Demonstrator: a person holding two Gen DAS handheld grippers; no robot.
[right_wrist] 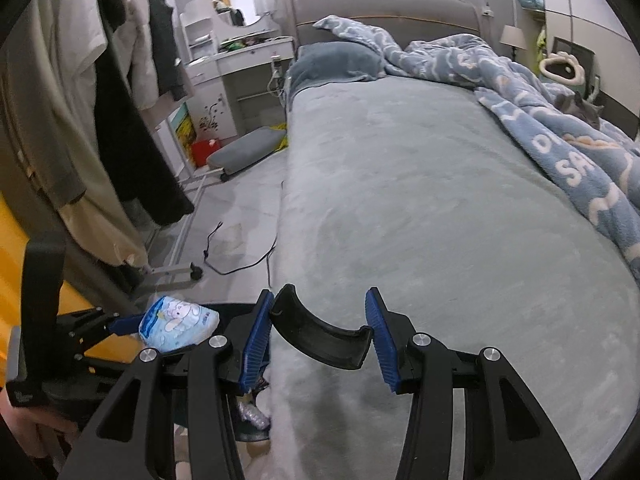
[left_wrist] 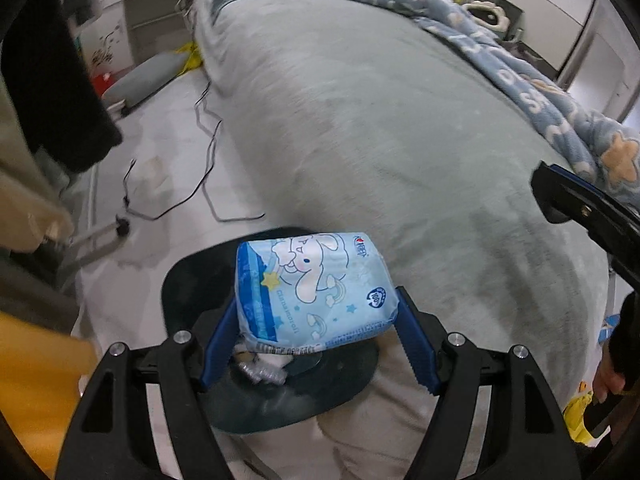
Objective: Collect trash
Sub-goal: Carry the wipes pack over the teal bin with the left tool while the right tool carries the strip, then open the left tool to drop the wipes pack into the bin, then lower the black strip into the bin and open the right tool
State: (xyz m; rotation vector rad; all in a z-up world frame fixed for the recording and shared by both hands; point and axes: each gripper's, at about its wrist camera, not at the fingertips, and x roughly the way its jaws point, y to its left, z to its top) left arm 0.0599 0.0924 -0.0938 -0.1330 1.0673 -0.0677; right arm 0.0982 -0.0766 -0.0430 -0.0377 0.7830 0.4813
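My left gripper (left_wrist: 316, 300) is shut on a light blue tissue pack (left_wrist: 316, 276) printed with a white cartoon dog, its blue pads pressing both sides. The pack hangs over a black round bin (left_wrist: 188, 284) beside the bed, and crumpled wrappers (left_wrist: 264, 372) lie inside the bin. In the right wrist view the same pack (right_wrist: 180, 320) shows at lower left above the bin (right_wrist: 244, 432). My right gripper (right_wrist: 319, 294) is shut on a black curved plastic piece (right_wrist: 320, 340) that spans its two blue pads, held over the bed's edge. That gripper (left_wrist: 560, 196) also shows at the right of the left wrist view.
A grey-green bed (right_wrist: 420, 220) fills the middle, with a blue patterned blanket (right_wrist: 560, 152) on its right side. A black cable (left_wrist: 204, 184) trails on the pale floor. Coats hang on a wheeled rack (right_wrist: 120, 140) at left. A grey cushion (right_wrist: 244, 152) lies by the white vanity desk (right_wrist: 240, 76).
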